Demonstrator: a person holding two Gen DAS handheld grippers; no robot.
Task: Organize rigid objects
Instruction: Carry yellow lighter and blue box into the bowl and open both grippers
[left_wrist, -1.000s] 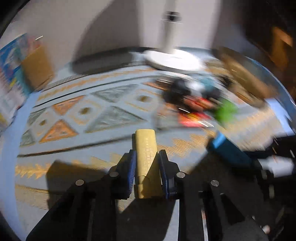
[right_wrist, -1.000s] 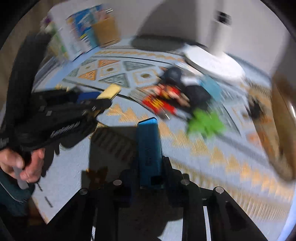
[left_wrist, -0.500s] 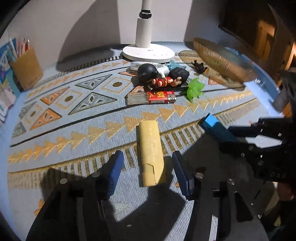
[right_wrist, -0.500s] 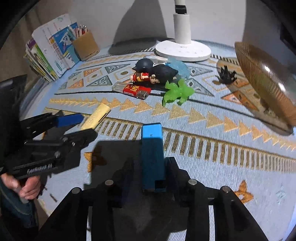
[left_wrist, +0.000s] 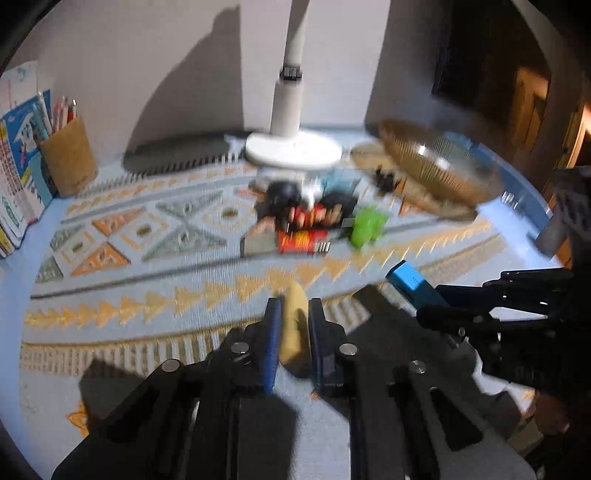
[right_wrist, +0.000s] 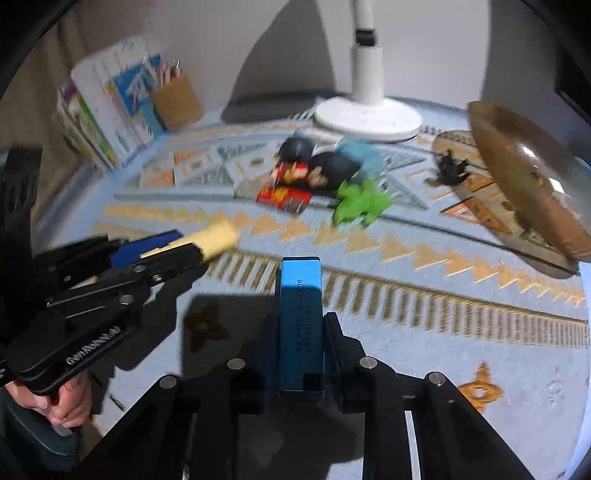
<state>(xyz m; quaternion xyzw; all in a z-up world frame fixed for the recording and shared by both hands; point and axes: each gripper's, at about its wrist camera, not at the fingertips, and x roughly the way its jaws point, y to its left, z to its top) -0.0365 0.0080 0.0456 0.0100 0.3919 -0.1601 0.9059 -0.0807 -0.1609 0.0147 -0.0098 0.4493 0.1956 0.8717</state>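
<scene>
Between the left tool (left_wrist: 291, 332) pads, a yellow block (left_wrist: 293, 325) is clamped; the right tool (right_wrist: 301, 332) grips a blue block (right_wrist: 301, 314), apparently squarely; both should be carried level.

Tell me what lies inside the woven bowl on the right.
The bowl stands tilted, its hollow facing the toy pile. The inner wall that shows looks bare, with only a glare spot. Its lower part is blurred, so small things there cannot be ruled out.
</scene>
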